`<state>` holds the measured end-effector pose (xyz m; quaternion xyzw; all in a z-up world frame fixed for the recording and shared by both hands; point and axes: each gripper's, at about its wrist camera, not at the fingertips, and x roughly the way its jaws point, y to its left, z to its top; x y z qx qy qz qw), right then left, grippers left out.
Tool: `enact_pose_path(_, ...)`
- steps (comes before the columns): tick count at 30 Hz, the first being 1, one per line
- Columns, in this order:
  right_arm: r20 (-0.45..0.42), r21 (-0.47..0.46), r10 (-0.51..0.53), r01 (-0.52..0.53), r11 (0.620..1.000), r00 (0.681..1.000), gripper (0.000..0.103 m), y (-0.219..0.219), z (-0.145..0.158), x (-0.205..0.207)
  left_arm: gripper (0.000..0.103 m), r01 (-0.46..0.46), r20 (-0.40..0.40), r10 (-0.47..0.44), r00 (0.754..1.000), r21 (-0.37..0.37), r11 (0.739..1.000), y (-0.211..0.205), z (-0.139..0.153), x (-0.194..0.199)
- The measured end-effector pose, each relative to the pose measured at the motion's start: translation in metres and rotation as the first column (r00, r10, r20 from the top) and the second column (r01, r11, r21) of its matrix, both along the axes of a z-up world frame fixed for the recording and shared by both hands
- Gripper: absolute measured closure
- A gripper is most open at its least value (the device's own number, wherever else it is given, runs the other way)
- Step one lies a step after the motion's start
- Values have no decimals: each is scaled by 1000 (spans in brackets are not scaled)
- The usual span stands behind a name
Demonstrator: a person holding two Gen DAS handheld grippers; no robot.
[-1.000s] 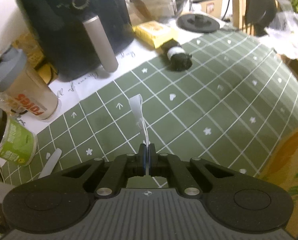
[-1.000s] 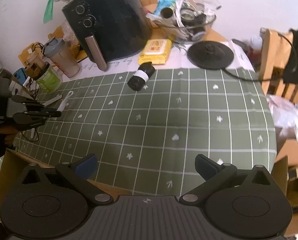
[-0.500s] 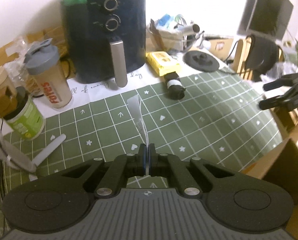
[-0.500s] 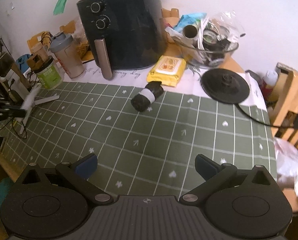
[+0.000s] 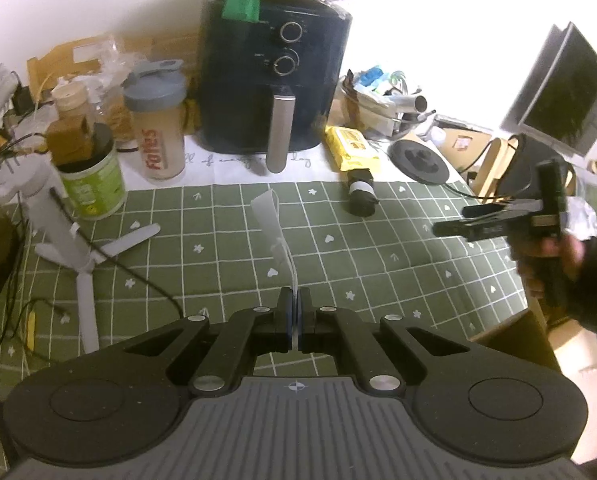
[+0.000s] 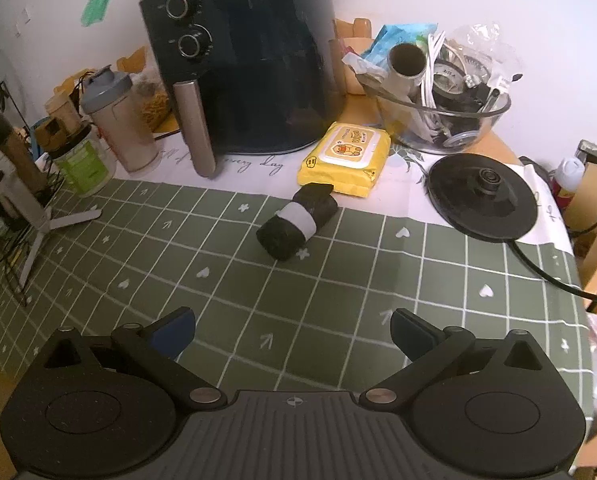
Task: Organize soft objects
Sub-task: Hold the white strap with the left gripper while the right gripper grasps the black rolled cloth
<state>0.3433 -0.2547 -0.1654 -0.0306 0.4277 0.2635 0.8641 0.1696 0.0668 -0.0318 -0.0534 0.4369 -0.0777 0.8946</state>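
Above the near edge of a green tablecloth [image 6: 338, 300] printed with a white grid and small hearts, the left gripper [image 5: 294, 312] stands clenched on a thin translucent white strip [image 5: 272, 224] that curls up and away from its tips, clear of the cloth. Off the table's right-hand edge, the right gripper [image 6: 292, 332] is released, its blue-padded fingers [image 6: 176, 328] spread wide with nothing between them, and a dark-sleeved hand [image 5: 554, 256] carries it in the left wrist view.

Lying on the cloth near its far edge, just in front of a yellow packet of wet wipes [image 6: 346, 160], is a black roll of soft bags bound by a white paper band [image 6: 296, 226]. The step in hand appears to be dealing with the strip while the free gripper lines up on the roll. The next move likely calls for lowering the open fingers astride the roll and closing gently, since it should squash and could roll away.

Behind, along the far edge against a white wall, stand a black air fryer with two dials [image 6: 242, 52], a grey-lidded shaker bottle [image 6: 118, 120], a green-labelled jar [image 6: 84, 160], a glass bowl of oddments [image 6: 446, 92] and a black round kettle base [image 6: 482, 196]. A white tripod [image 5: 74, 248] sits near the left-hand edge.
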Motion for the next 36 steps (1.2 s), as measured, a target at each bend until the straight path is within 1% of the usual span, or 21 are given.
enact_pose_path(8, 14, 10, 7, -7, 1000, 1000, 0, 24, -27, 27, 100, -70, 6, 71, 997, -21, 997, 6, 11, -22)
enact_pose_path(12, 28, -1, 11, -11, 1000, 1000, 0, 38, -39, 40, 100, -91, 6, 91, 996, -25, 996, 7, 14, -31)
enact_pose_path(23, 61, 27, -28, 27, 999, 998, 0, 73, -68, 74, 100, -167, -25, 166, 986, -39, 985, 15, 12, -49)
enact_pose_path(27, 47, 30, -51, 50, 998, 998, 1, 85, -76, 86, 100, -195, -35, 194, 980, -41, 980, 20, 12, -55)
enact_pose_path(29, 44, 34, -89, 88, 996, 995, 3, 89, -78, 93, 100, -210, -38, 208, 977, -40, 977, 22, 12, -57)
enact_pose_path(31, 42, 46, -137, 135, 990, 990, 14, 89, -80, 100, 100, -221, -41, 220, 975, -38, 974, 23, 11, -60)
enact_pose_path(33, 20, 58, -191, 189, 980, 981, 19, 86, -80, 107, 100, -231, -44, 229, 972, -39, 972, 24, 11, -62)
enact_pose_path(34, 5, 61, -207, 206, 977, 978, 26, 85, -81, 111, 100, -233, -45, 231, 972, -41, 972, 25, 11, -62)
enact_pose_path(35, -4, 58, -211, 211, 976, 977, 30, 84, -81, 113, 100, -234, -45, 232, 972, -42, 971, 25, 11, -62)
enact_pose_path(36, -7, 51, -211, 212, 976, 977, 36, 84, -81, 114, 100, -234, -46, 232, 972, -43, 971, 25, 11, -62)
